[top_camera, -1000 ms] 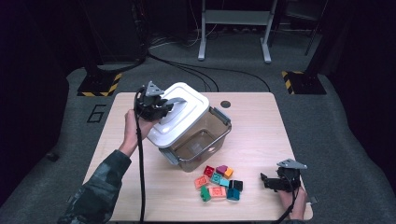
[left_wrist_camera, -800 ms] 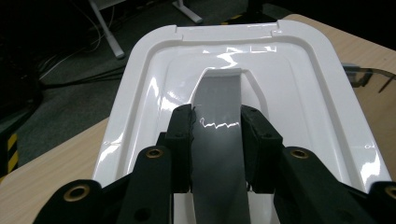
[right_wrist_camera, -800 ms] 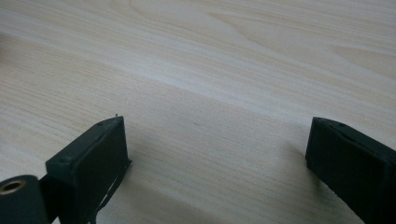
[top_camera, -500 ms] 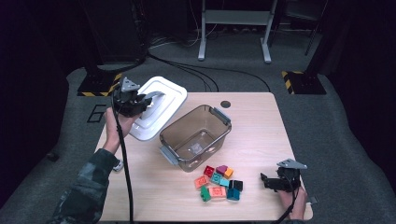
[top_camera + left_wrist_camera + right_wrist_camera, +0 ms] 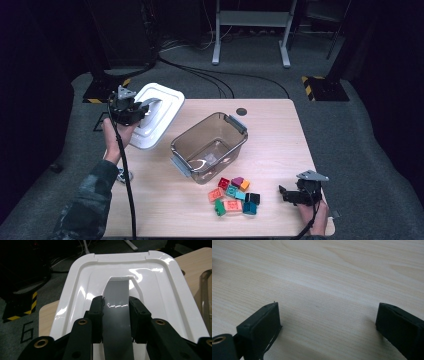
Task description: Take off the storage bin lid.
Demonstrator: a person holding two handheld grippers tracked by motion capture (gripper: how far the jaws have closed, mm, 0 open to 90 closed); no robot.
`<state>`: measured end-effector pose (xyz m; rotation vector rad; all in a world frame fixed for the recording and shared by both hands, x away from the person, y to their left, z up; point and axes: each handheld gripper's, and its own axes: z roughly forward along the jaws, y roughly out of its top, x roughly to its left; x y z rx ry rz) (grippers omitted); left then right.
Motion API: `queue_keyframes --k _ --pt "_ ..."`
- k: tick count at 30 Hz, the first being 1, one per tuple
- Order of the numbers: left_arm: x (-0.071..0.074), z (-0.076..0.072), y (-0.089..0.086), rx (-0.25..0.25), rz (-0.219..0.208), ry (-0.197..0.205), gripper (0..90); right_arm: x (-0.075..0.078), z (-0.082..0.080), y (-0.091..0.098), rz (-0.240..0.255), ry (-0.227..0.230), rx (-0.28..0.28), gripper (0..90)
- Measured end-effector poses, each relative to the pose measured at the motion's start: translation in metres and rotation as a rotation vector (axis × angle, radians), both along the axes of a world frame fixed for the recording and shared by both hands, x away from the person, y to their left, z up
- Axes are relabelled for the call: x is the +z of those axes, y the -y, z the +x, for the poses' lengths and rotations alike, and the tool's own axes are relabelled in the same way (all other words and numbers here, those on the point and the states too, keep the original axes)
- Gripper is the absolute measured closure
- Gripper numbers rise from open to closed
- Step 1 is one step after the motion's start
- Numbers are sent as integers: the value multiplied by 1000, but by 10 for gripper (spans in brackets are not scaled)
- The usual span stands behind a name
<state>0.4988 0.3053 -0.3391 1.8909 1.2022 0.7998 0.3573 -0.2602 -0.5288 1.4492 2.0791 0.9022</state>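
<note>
left gripper (image 5: 134, 109): it's clamping the grey handle (image 5: 116, 312) in the middle of the white lid (image 5: 157, 117), one jaw pressing on each side of it, so the grip is narrow and full.
white lid: it's hanging tilted out past the table's far-left corner, partly over the grey floor (image 5: 75, 150), and sitting well apart from the bin.
left table edge (image 5: 116, 200): the person's forearm is crossing it, with the gripper's cable trailing down along the sleeve; the bare wood there is giving loads of room.
clear bin (image 5: 210, 147): it's sitting open near the middle of the table (image 5: 280, 130), turned at an angle, grey latches at both ends, looking pretty much empty inside.
far edge: a small dark disc (image 5: 241, 111) is lying just behind the bin, near the rim.
blocks (image 5: 234, 195): a bunch of coloured ones is lying bunched up just in front of the bin, near the front edge but not touching it.
right side of the table: wide open wood is stretching from the bin out to the right edge.
right gripper (image 5: 292, 195): it's resting low at the front-right corner, jaws spread wide with only bare wood between them.
</note>
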Motion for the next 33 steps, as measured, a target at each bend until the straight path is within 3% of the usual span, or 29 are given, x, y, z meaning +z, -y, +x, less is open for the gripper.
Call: queue_keyframes --k 8,21,33 --pt "-18 8 -8 47 -9 -15 674 0 0 0 -1 0 -1 49" --pt "-56 23 -19 96 -35 -87 674 0 0 0 -1 0 -1 50" --pt "-88 33 -22 119 -25 -158 674 0 0 0 -1 0 -1 49"
